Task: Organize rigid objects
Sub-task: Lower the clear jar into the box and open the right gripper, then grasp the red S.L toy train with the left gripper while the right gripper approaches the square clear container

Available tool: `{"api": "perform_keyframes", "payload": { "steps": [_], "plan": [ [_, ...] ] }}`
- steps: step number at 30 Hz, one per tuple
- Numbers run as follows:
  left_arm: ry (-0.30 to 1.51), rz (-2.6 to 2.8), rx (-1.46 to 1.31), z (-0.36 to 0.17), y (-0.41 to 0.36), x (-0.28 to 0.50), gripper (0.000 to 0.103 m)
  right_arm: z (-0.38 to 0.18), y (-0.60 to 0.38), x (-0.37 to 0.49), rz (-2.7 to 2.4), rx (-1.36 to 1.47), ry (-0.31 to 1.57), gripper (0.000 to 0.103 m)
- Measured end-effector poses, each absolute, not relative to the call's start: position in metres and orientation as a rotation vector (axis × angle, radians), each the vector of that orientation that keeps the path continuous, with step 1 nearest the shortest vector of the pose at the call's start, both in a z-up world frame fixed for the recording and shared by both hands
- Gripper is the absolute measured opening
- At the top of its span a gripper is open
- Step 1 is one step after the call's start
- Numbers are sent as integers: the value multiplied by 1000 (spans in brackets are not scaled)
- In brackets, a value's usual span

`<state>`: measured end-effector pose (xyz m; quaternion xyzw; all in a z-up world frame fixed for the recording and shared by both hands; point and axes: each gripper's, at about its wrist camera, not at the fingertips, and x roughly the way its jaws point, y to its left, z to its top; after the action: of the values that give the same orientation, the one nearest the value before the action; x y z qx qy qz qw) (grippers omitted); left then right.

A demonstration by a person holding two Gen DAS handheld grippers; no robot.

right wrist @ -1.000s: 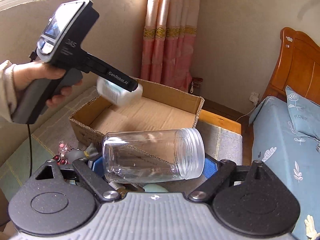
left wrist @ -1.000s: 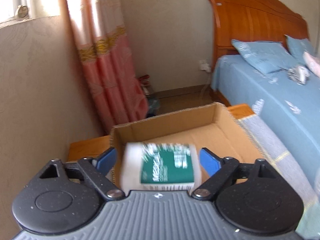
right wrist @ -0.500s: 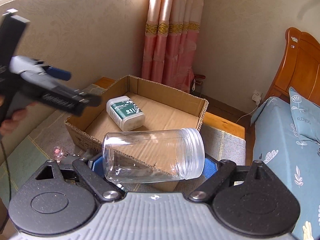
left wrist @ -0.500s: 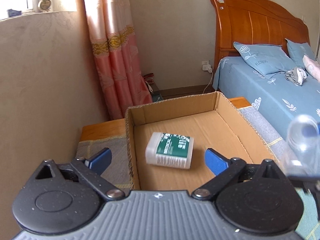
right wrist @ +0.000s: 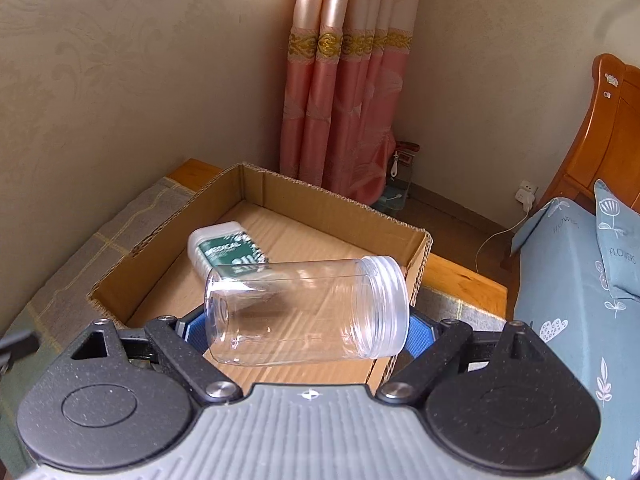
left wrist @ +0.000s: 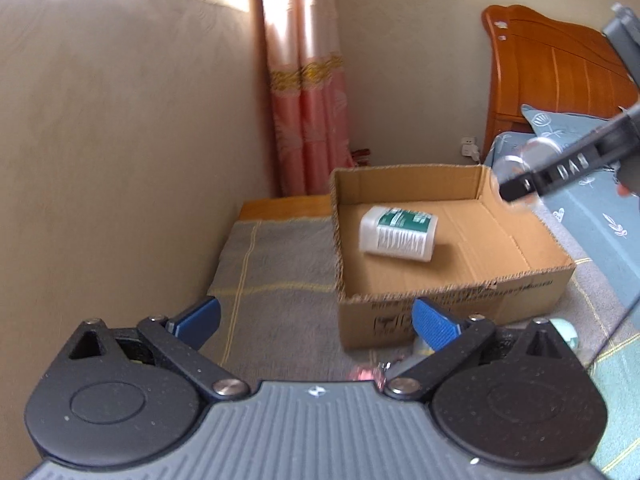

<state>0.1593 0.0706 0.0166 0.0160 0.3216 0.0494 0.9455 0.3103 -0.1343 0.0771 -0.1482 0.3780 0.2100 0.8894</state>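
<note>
A white bottle with a green label [left wrist: 398, 232] lies on its side in the open cardboard box [left wrist: 460, 308]. My left gripper [left wrist: 316, 312] hangs in front of the box's near left corner, above the blanket. Its jaws are opening and nothing is between them. My right gripper [right wrist: 304, 328] is shut on a clear plastic jar [right wrist: 308, 312], held sideways with its threaded mouth to the right. The jar hovers over the near part of the box [right wrist: 328, 208], with the bottle [right wrist: 224, 250] lying just beyond it. In the left wrist view the right gripper [left wrist: 560, 168] comes in over the box's far right corner.
The box sits on a grey checked blanket [left wrist: 276, 280] against a beige wall. Small items lie by the box front, among them a pink one [left wrist: 362, 374] and a pale green one [left wrist: 564, 330]. A pink curtain [right wrist: 340, 100] hangs behind, and a blue-sheeted bed [right wrist: 560, 280] stands to the right.
The left gripper let the bottle go into the box, opened wider and drew back toward the box's near left. The right gripper carried the jar over the box.
</note>
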Motion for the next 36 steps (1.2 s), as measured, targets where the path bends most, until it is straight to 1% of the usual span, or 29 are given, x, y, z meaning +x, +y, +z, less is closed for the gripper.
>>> {"api": "perform_keyframes", "payload": {
  "steps": [3, 4, 5, 10, 23, 29, 36],
  "plan": [
    [684, 107, 15, 8, 75, 153, 102, 74, -129, 332, 407, -309, 783, 94],
    [691, 106, 16, 7, 76, 151, 102, 73, -129, 338, 393, -311, 773, 97],
    [694, 107, 20, 5, 77, 149, 102, 73, -129, 342, 386, -306, 767, 103],
    [710, 109, 25, -2, 83, 139, 102, 78, -138, 340, 389, -260, 769, 103],
    [705, 83, 18, -3, 79, 118, 102, 75, -138, 269, 398, -268, 769, 103],
    [697, 29, 23, -9, 73, 107, 102, 59, -138, 221, 406, -252, 790, 103],
    [724, -25, 22, -22, 71, 100, 102, 23, -132, 161, 309, -262, 793, 103]
  ]
}}
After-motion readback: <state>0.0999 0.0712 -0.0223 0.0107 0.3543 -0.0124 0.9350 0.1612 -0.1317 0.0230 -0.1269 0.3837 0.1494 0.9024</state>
